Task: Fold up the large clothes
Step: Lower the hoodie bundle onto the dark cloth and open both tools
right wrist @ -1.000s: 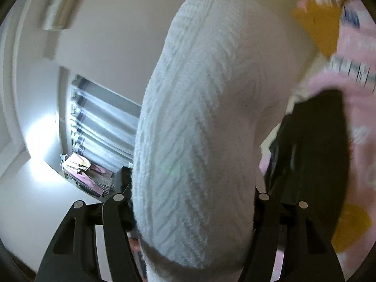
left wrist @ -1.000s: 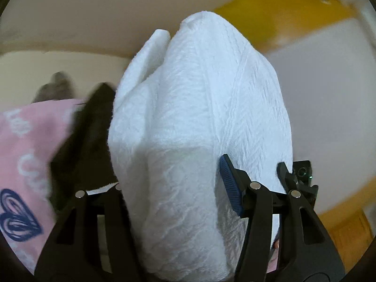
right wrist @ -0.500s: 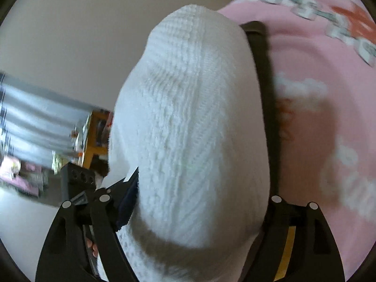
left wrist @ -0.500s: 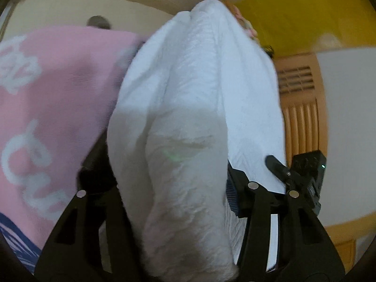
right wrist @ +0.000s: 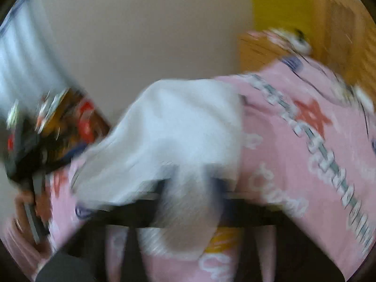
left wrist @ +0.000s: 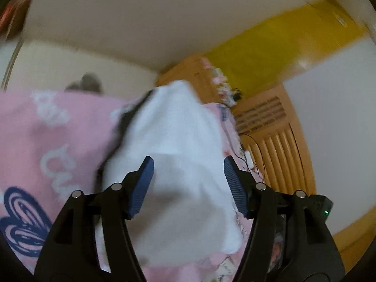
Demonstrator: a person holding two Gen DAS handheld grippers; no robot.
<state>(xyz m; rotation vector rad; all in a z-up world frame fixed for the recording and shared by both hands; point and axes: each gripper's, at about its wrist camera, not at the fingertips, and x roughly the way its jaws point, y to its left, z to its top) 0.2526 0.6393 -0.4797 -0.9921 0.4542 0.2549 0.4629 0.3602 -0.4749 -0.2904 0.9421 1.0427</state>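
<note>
The white textured knit garment point(left wrist: 178, 164), bunched and soft, is seen lying on the pink blanket printed with white lettering and a dark blue heart point(left wrist: 47, 141), whereas half a second earlier it was carried clear of the bedding between both tools. Nearest in the left wrist view, the left gripper point(left wrist: 188, 183) is held with its blue ribbed pads point(left wrist: 141, 188) spread apart; its jaws have just been opening, and the white cloth lies between them without being pressed, so the hold on that side is judged to have been given up. In the right wrist view, heavily blurred, the right gripper point(right wrist: 188, 202) is read as fully closed, its jaws having just been closing; a fold of the white garment is seen draped over the fingers, but whether any cloth is pinched cannot be told. A dark fabric edge point(left wrist: 124, 127) is glimpsed beneath the garment's left side. Farther off, an orange slatted wooden bed frame point(left wrist: 277, 145) is seen to the right, with a yellow wall panel point(left wrist: 282, 47) beyond it. The garment is judged to have been set down, so that smoothing and a fresh grasp for the next fold are called for.
</note>
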